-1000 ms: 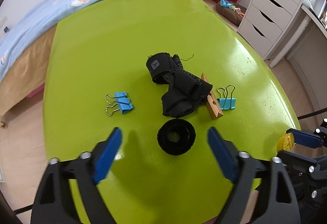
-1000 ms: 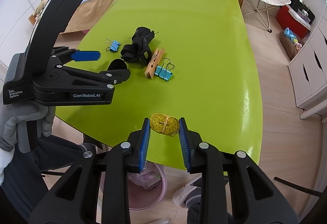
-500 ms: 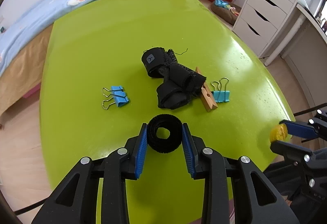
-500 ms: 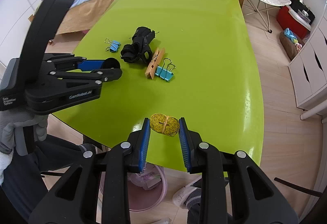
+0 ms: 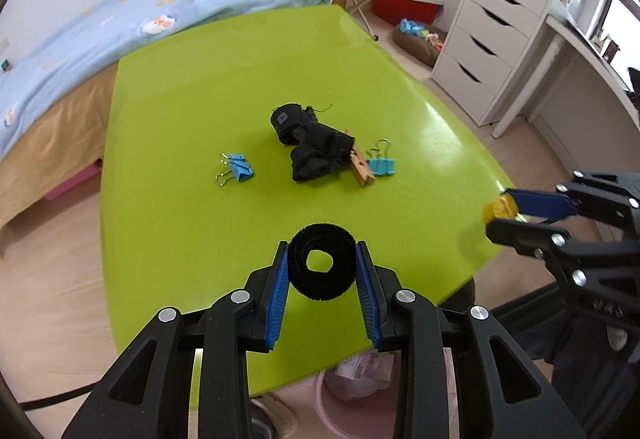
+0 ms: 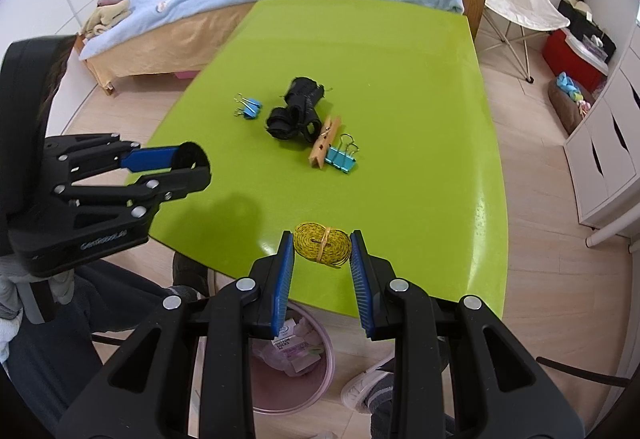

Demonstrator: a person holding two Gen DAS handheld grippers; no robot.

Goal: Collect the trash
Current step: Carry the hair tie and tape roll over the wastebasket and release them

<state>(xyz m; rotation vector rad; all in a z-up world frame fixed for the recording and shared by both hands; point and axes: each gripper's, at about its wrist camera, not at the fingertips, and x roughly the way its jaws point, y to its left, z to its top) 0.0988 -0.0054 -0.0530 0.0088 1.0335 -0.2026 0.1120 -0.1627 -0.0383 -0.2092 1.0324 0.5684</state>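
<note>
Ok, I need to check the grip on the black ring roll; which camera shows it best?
The left wrist view: the black ring roll sits face-on between the left hand-held gripper's blue pads, hole visible. The right wrist view shows it only edge-on, partly hidden by that hand-held gripper.

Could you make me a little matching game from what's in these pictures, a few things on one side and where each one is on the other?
Things:
1. black ring-shaped roll
2. yellow coiled band
3. wooden clothespin
4. pink bin

Places:
A. on the floor beneath the green table's near edge
B. held by the left gripper
C. lying on the table against a teal binder clip
D. held by the right gripper

Pairs: 1-B, 2-D, 3-C, 4-A
</note>
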